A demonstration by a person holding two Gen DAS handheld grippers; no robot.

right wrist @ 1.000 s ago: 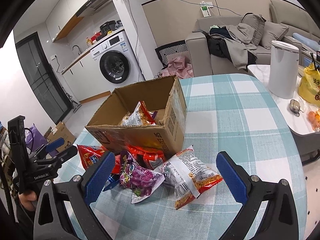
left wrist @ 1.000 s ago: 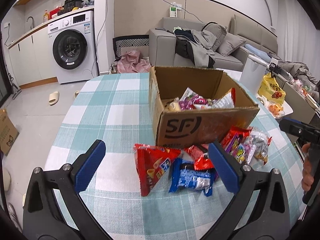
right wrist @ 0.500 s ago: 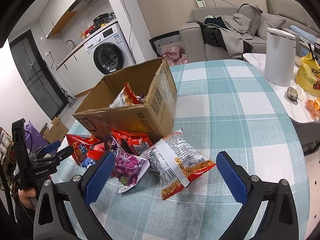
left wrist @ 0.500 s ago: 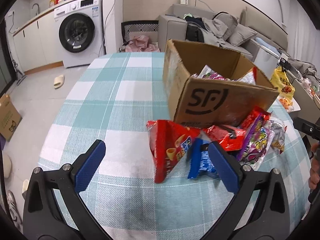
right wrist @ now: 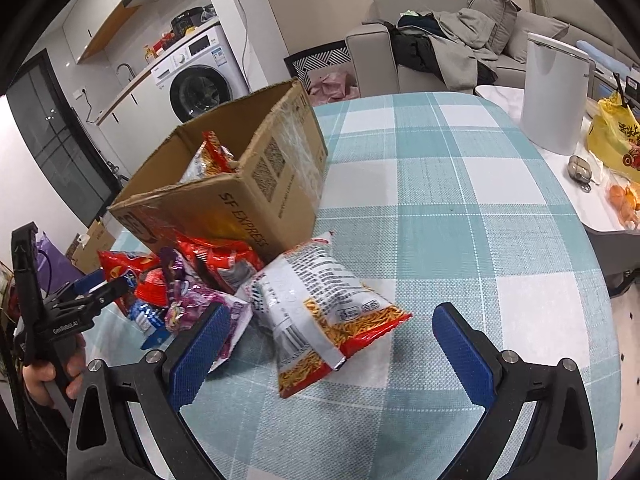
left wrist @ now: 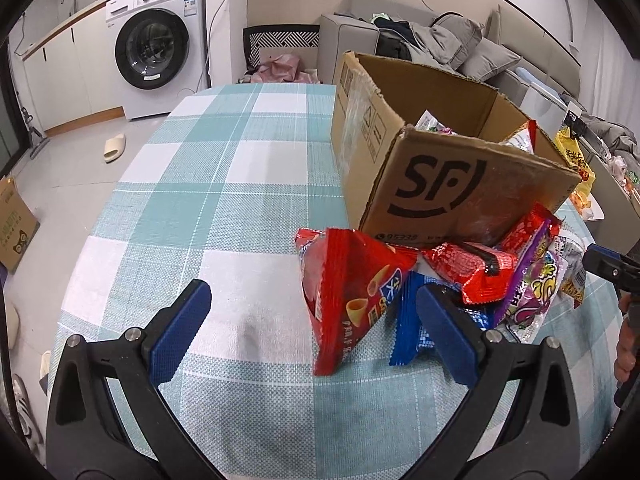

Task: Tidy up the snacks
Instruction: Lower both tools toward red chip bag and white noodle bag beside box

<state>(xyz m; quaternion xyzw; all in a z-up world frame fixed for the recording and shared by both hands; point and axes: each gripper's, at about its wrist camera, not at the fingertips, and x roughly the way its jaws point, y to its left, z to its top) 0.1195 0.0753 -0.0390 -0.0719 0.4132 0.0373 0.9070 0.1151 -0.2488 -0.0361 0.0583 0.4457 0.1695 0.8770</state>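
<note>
An open cardboard box (left wrist: 448,172) with snack packs inside stands on the checked table (left wrist: 240,184); it also shows in the right wrist view (right wrist: 240,184). Loose packs lie at its front. In the left wrist view a red chip bag (left wrist: 352,292) sits between the jaws of my open left gripper (left wrist: 312,320), with a blue pack (left wrist: 412,328), a red pack (left wrist: 468,268) and a purple pack (left wrist: 532,284) to the right. In the right wrist view my open right gripper (right wrist: 332,344) straddles a white-and-orange snack bag (right wrist: 320,312); a purple pack (right wrist: 200,300) lies left of it.
A white cylindrical appliance (right wrist: 556,96) and a yellow bag (right wrist: 620,136) sit on a side table to the right. A washing machine (left wrist: 160,52) and a sofa (left wrist: 420,40) stand beyond the table. The table edge curves close on the left.
Both grippers have moved lower and closer to the loose packs. The red chip bag and the white-and-orange bag now lie between the jaws. Both stay open.
</note>
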